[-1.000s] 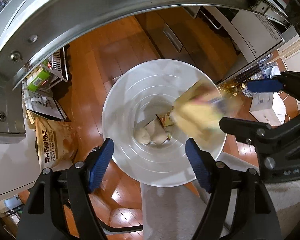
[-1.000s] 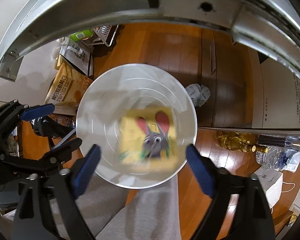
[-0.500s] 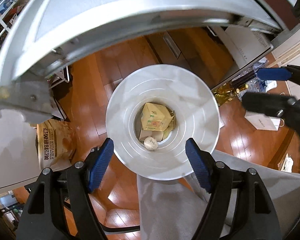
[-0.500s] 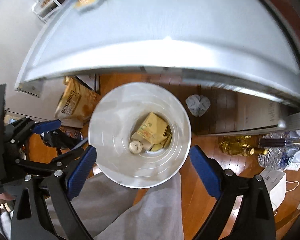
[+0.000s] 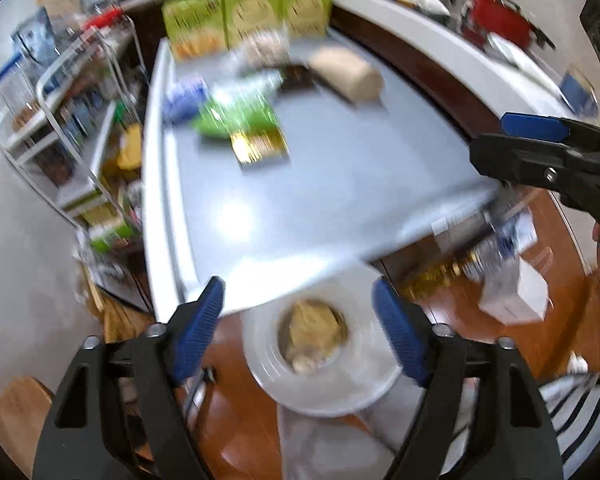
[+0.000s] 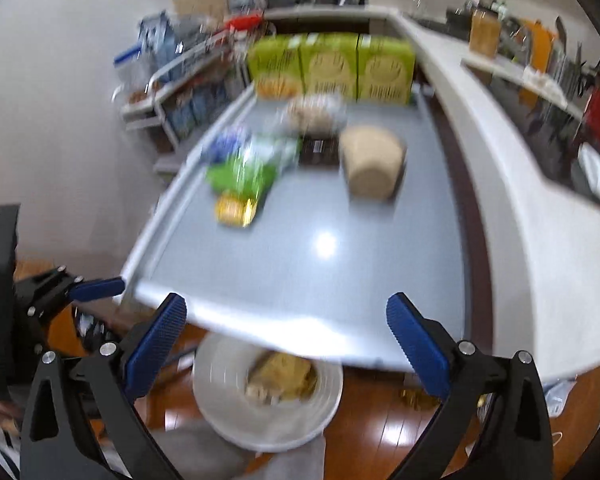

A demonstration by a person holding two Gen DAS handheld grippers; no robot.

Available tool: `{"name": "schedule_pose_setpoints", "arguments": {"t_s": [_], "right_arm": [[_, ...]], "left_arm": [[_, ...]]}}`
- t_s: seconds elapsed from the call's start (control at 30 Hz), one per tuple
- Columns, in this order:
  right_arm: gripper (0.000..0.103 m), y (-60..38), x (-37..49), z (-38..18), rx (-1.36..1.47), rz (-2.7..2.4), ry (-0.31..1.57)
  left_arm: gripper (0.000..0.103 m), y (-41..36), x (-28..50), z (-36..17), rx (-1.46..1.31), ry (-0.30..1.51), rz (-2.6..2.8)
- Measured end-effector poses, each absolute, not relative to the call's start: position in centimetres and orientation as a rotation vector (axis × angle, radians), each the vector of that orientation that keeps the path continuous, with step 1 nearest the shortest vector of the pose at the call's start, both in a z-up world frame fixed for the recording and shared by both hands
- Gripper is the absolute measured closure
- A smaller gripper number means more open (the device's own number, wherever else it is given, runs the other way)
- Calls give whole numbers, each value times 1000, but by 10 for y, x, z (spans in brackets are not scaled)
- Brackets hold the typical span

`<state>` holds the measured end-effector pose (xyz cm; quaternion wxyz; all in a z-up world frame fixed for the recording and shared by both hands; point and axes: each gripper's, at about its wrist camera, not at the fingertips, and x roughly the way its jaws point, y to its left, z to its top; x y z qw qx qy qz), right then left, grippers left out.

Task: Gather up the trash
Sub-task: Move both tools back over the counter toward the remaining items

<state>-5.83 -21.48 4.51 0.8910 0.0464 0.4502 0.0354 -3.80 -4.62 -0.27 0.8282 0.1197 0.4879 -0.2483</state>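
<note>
Rising clear of the white bin (image 6: pixel 228 416), both tools empty: left gripper (image 5: pixel 296 332) released, jaws just been opening, nothing between the pads; right gripper (image 6: pixel 286 344) released too, jaws just widened to full spread, nothing between them. Bin sits on the wood floor below the near edge of the grey table (image 6: pixel 360 248), partly tucked under it in both views. Inside it a yellow carton (image 6: pixel 284 370) on top of a crumpled whitish wad, so at least 2 pieces look collected. Left on the table, all blurred: green wrapper (image 6: pixel 240 174), gold packet (image 6: pixel 234 209) touching its near end, blue-white packet (image 5: pixel 184 94), dark flat pack (image 6: pixel 320 151), tan bag (image 6: pixel 374 164), a pale wad behind. 3 green boxes (image 6: pixel 332 68) stand upright at the far edge, can't tell if those count as trash. Judged: task partly done, most of the pile not yet binned; gold packet is the closest piece to the bin
</note>
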Motion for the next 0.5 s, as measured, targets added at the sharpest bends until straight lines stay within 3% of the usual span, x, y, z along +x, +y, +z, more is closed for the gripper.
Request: {"name": "schedule_pose_setpoints", "arguments": {"t_s": [0.03,0.5], "right_arm": [[5,-217,-51,48,97,68,920],[5,-218,143,56,-13,-40,906]], "left_arm": [[2,-46,-28,6,253,993,-491],[2,-37,41,29,192,902,-397]]}}
